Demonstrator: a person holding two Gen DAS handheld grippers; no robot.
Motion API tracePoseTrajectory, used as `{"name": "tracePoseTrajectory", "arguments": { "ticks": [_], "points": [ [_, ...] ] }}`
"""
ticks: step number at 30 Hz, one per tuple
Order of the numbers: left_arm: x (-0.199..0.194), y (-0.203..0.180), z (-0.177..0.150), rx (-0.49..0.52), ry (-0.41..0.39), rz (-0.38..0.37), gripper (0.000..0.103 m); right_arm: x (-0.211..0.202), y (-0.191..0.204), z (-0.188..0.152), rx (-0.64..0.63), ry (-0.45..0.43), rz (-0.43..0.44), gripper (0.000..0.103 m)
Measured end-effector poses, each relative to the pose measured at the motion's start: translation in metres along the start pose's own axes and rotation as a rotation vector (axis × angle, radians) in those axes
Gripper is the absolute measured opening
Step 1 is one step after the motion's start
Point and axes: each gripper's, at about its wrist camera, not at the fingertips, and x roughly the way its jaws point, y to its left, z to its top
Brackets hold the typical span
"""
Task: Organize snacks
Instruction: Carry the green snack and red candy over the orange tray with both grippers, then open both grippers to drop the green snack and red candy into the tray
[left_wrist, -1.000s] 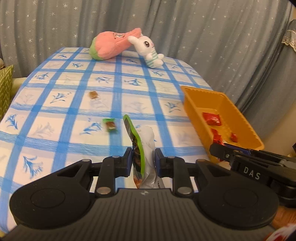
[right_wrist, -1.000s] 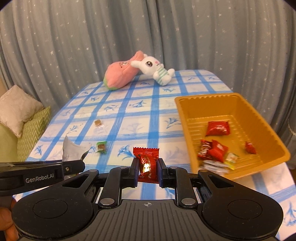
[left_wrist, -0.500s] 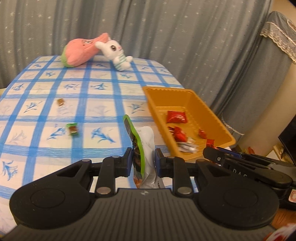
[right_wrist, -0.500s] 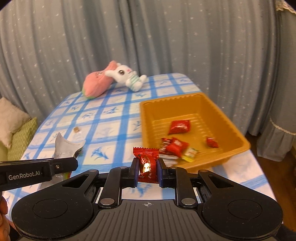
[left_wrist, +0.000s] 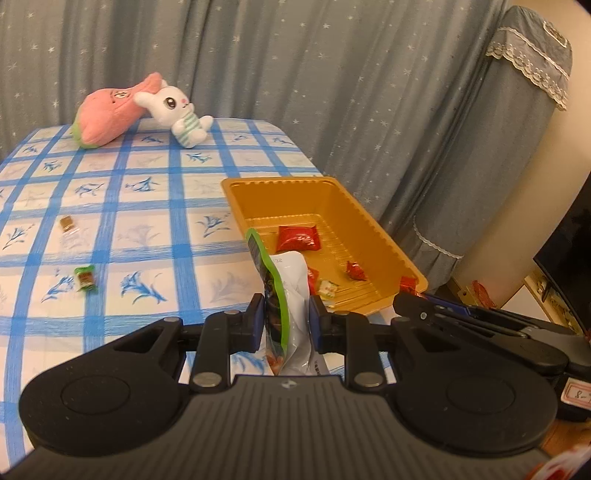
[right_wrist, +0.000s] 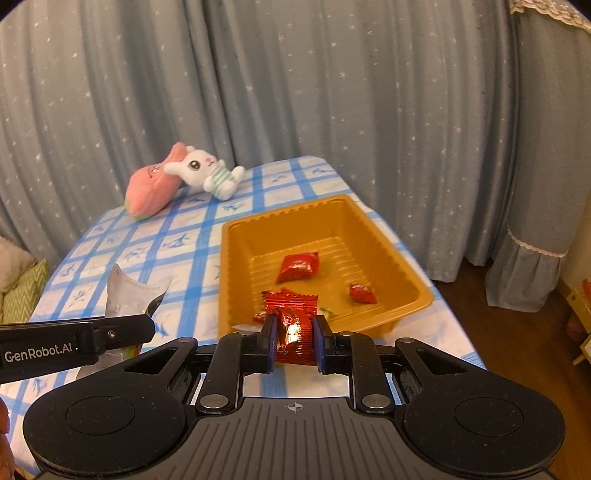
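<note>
Left tool (left_wrist: 286, 321): closed on a green-edged silver snack pouch (left_wrist: 284, 295), which stands upright between the pads, its top rising over the near left corner of the orange tray (left_wrist: 373, 229).

Right tool (right_wrist: 294, 338): closed on a red candy wrapper (right_wrist: 295, 328), pinched upright between the pads, in front of the tray's near wall (right_wrist: 332, 325). The left tool (right_wrist: 122, 330) shows at the left edge of this view, the pouch (right_wrist: 125, 295) standing above it.

Count, tray contents: one larger red packet (right_wrist: 298, 266) near the middle; one small red candy (right_wrist: 362, 293) toward the right; a cluster of red and pale wrappers at the near end, partly hidden behind the held items, number not determinable.

Count, loose on the bench: two small candies, one green-wrapped (left_wrist: 85, 278), one brown (left_wrist: 67, 223), well apart from the tray on its left.

Count, toys: two, a pink plush (left_wrist: 110, 112) and a white rabbit plush (left_wrist: 177, 110), touching, at the far end.

Surface: bench (left_wrist: 147, 221) covered with a blue-and-white checked cloth with a floral print. Room: grey star-patterned curtain (right_wrist: 295, 92) behind; green patterned cushion (right_wrist: 22, 295) at left.
</note>
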Motion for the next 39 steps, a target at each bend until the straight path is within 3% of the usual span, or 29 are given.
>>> {"name": "tracePoseTrajectory", "arguments": {
  "ticks": [26, 39],
  "points": [
    [0.058, -0.025, 0.033, 0.035, 0.022, -0.037, 0.022, 0.023, -0.033, 0.024, 0.040, -0.016, -0.025, 0.020],
    [0.089, -0.029, 0.046, 0.048, 0.036, -0.039, 0.022, 0.057, -0.050, 0.046, 0.055, -0.022, -0.038, 0.020]
  ]
}}
